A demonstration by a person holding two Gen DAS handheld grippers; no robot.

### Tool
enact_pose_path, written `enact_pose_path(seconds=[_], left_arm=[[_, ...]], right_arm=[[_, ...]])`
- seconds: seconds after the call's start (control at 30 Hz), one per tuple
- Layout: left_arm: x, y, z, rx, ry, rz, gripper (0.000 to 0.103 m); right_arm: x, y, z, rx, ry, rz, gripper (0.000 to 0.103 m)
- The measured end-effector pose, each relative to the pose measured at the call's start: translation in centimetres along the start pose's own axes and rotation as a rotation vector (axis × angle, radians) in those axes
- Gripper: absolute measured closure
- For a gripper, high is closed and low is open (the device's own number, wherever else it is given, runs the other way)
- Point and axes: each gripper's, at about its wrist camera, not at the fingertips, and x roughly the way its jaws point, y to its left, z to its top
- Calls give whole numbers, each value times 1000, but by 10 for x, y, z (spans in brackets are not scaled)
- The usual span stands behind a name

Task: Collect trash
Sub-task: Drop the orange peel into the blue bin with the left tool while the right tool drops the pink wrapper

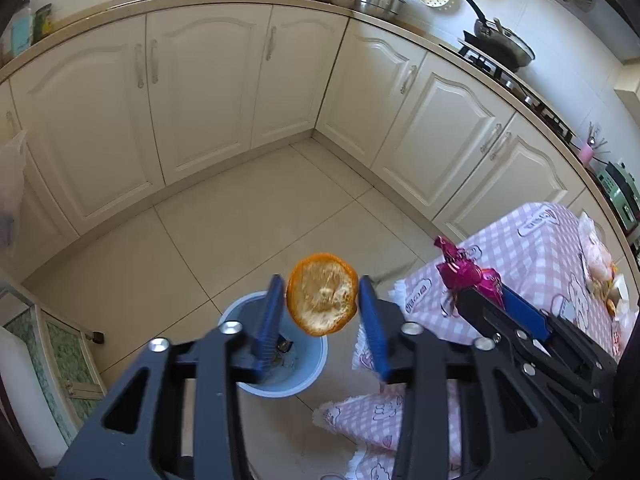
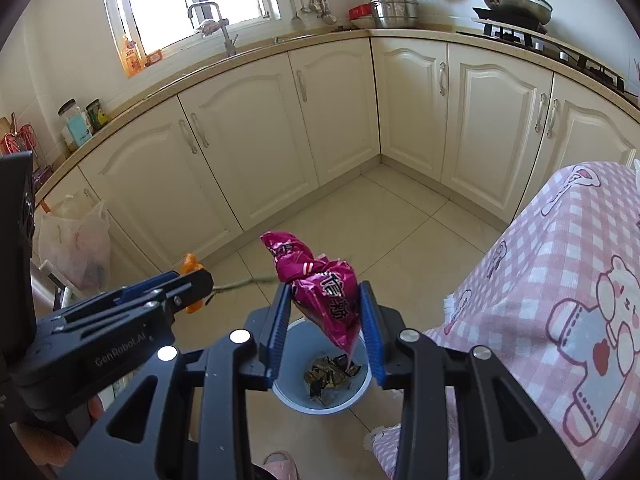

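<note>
A round orange peel (image 1: pixel 322 294) hangs between the blue fingers of my left gripper (image 1: pixel 321 280), right above a light-blue bin (image 1: pixel 308 380) on the floor. Thin gaps show at both sides of the peel, so the pads do not press on it. From the right wrist view, the left gripper (image 2: pixel 196 280) and the peel (image 2: pixel 188 261) are at the left. My right gripper (image 2: pixel 325 286) is shut on a crumpled magenta snack wrapper (image 2: pixel 328 300), held over the same bin (image 2: pixel 320 404), which holds several dark wrappers (image 2: pixel 328 372). The left wrist view shows the right gripper (image 1: pixel 466 294) and its wrapper (image 1: pixel 460 266) at the right.
A table under a pink checked cloth (image 2: pixel 560 280) stands close on the right of the bin, its cloth hanging to the floor (image 1: pixel 532 248). Cream cabinets (image 2: pixel 248 152) line the far walls. A plastic bag (image 2: pixel 76 240) hangs at the left. Beige floor tiles (image 1: pixel 248 216) lie beyond the bin.
</note>
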Motion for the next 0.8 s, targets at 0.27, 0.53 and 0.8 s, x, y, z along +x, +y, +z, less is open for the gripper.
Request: enact_pose_path(seconds=[0.27, 0.53, 0.8], left_arm=[[2, 7, -6, -10, 10, 6, 40], [-4, 17, -8, -33, 6, 17, 40], [-13, 31, -7, -56, -17, 47, 40]], right_arm=[[11, -3, -1, 5, 23, 5, 69], [18, 7, -2, -5, 33, 17, 69], [27, 23, 9, -16, 20, 43, 68]])
